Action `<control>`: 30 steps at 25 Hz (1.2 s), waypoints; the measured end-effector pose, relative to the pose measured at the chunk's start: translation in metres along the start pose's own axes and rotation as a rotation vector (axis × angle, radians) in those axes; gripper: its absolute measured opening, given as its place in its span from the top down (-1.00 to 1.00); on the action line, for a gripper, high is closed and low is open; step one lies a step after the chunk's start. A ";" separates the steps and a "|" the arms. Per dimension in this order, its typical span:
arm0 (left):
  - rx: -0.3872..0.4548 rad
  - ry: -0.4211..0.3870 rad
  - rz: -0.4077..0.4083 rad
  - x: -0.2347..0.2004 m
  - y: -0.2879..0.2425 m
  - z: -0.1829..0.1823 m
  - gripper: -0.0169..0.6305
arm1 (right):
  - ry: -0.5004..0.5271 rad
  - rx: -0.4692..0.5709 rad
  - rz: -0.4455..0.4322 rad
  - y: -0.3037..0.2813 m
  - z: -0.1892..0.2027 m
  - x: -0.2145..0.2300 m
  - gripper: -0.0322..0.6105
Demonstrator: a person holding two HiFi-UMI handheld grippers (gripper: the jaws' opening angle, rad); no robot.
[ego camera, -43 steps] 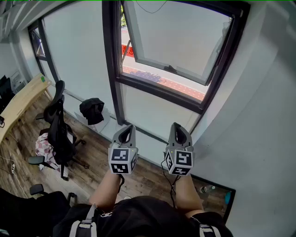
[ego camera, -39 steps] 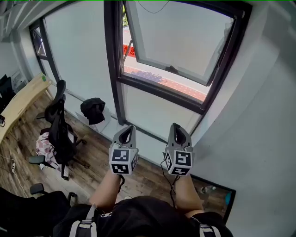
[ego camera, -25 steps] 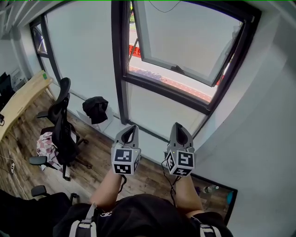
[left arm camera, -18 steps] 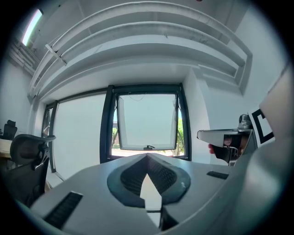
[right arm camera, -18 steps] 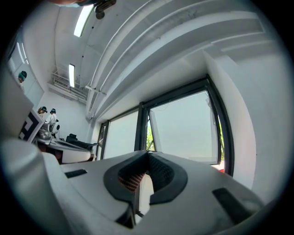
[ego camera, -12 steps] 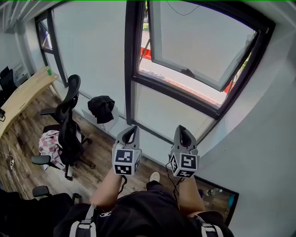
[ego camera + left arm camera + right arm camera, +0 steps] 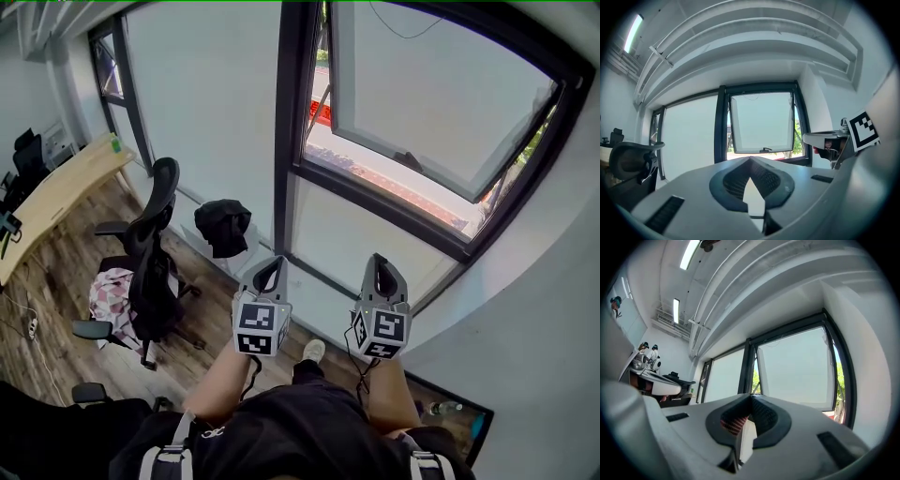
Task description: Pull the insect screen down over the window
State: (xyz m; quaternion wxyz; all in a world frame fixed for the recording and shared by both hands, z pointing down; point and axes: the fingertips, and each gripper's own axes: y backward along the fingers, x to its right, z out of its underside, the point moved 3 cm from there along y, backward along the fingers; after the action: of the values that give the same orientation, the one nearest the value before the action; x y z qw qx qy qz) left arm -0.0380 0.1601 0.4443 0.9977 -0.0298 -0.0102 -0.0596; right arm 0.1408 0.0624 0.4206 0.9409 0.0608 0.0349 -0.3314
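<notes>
Well, left gripper and right gripper are both clenched shut w/ nothing btwn jaws, level, short of the window. Insect screen isn't visible, prob. rolled up at window's top. Risk: a one-sided pull skews it and it jams.

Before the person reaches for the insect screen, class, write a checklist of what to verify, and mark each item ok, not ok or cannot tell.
1. Left gripper empty, jaws together: ok.
2. Right gripper empty, jaws together: ok.
3. Screen's pull bar found: cannot tell; none shows in any view.
4. Window sash out of the screen's way: seemingly ok; it swings outward.
5. Grippers at the window frame: not ok; both hang short of it.
6. Office chair off the path: ok; it stands to the left.
</notes>
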 end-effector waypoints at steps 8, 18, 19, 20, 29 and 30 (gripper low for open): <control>-0.017 0.017 -0.003 -0.033 -0.084 0.001 0.91 | 0.012 -0.028 0.006 -0.088 0.012 0.017 0.88; -0.010 0.072 0.048 -0.053 -0.209 0.015 0.91 | 0.071 -0.050 0.025 -0.198 0.039 0.055 0.88; -0.006 0.076 0.057 -0.053 -0.226 0.014 0.91 | 0.071 -0.054 0.025 -0.212 0.043 0.061 0.88; -0.002 0.079 0.069 -0.053 -0.243 0.011 0.91 | 0.071 -0.057 0.029 -0.224 0.046 0.068 0.88; 0.036 0.049 0.196 -0.049 -0.367 -0.033 0.91 | 0.076 -0.036 0.139 -0.304 0.032 0.131 0.88; 0.041 0.037 0.208 -0.049 -0.378 -0.037 0.91 | 0.072 -0.038 0.155 -0.310 0.030 0.137 0.88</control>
State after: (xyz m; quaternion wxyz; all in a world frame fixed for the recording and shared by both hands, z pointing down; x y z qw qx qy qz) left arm -0.1310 -0.2109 0.4280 0.9989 -0.0093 0.0104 0.0440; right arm 0.0535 -0.2661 0.4078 0.9628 0.0574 0.0703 -0.2544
